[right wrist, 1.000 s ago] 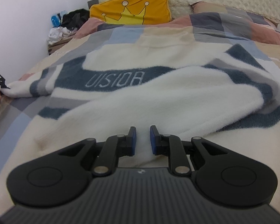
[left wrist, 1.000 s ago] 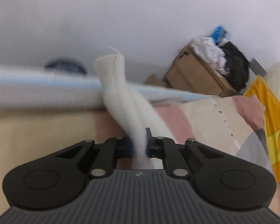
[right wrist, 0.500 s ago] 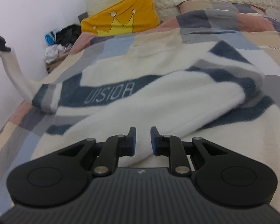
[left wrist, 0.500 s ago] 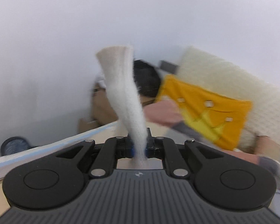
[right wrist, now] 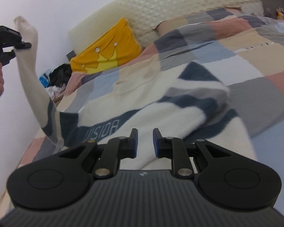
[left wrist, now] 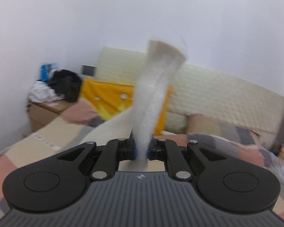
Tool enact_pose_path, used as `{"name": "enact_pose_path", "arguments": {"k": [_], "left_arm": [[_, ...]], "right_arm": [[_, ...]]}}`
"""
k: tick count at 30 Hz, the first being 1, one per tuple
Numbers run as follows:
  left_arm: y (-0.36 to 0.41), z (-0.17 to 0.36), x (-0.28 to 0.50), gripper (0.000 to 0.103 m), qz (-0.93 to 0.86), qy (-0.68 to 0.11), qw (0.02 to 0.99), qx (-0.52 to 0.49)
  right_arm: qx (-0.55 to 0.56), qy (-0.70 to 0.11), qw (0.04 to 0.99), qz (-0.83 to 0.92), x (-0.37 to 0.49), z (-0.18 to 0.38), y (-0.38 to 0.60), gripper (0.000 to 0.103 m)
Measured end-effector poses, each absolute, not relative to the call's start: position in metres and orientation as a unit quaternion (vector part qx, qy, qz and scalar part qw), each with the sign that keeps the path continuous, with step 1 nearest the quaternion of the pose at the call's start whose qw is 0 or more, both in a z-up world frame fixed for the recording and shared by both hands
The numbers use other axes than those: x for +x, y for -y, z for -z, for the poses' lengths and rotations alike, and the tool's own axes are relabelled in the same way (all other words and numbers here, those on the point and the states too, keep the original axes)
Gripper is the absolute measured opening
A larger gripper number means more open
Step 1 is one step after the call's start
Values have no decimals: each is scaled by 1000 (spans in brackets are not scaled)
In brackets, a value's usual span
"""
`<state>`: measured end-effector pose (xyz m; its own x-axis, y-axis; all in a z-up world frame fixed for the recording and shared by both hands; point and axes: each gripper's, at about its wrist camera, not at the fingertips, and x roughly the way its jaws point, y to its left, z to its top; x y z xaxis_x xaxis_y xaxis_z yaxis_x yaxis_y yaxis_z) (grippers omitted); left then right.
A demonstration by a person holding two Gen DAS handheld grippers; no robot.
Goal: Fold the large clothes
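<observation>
Left wrist view: your left gripper (left wrist: 141, 150) pinched the soft, floppy sweater (right wrist: 161, 113) by its sleeve cuff (left wrist: 165, 54); your right gripper (right wrist: 143, 141) hung slightly parted, empty.

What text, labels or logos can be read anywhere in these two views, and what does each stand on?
"UISIOA", as the pale letters read: on the dark blue band of the sweater lying on the bed.
Small pale logo mark, no letters: on the right gripper.
The same mark on the left gripper.
Dark marks on a beige patch of the bed cover: too small to read.
The blue thing on the box: too blurred to read.
</observation>
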<state>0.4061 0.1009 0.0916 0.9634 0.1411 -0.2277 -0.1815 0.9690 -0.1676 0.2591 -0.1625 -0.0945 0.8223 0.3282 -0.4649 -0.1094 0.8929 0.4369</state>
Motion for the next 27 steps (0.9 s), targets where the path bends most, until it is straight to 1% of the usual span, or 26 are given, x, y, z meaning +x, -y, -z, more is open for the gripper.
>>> {"name": "enact_pose_path", "arguments": {"k": [5, 10, 15, 19, 21, 25, 26, 27], "left_arm": [[-31, -45, 414, 11, -39, -133, 987, -78], [21, 29, 416, 11, 0, -184, 976, -117], [62, 112, 427, 11, 20, -258, 958, -126], [70, 166, 431, 11, 28, -298, 945, -130], [69, 180, 436, 11, 30, -310, 942, -128], [64, 179, 429, 13, 39, -319, 939, -125], [62, 179, 429, 22, 43, -327, 936, -127], [64, 170, 420, 28, 51, -332, 933, -130]], "right_arm": [[229, -276, 928, -99, 260, 95, 183, 20], [256, -267, 926, -78, 265, 92, 199, 20], [280, -257, 923, -64, 268, 92, 219, 20], [302, -250, 919, -46, 271, 95, 238, 21], [311, -251, 916, -38, 274, 100, 244, 21], [325, -262, 908, -37, 281, 105, 246, 21], [326, -261, 908, -40, 281, 105, 245, 21], [324, -258, 909, -42, 281, 103, 244, 21]]}}
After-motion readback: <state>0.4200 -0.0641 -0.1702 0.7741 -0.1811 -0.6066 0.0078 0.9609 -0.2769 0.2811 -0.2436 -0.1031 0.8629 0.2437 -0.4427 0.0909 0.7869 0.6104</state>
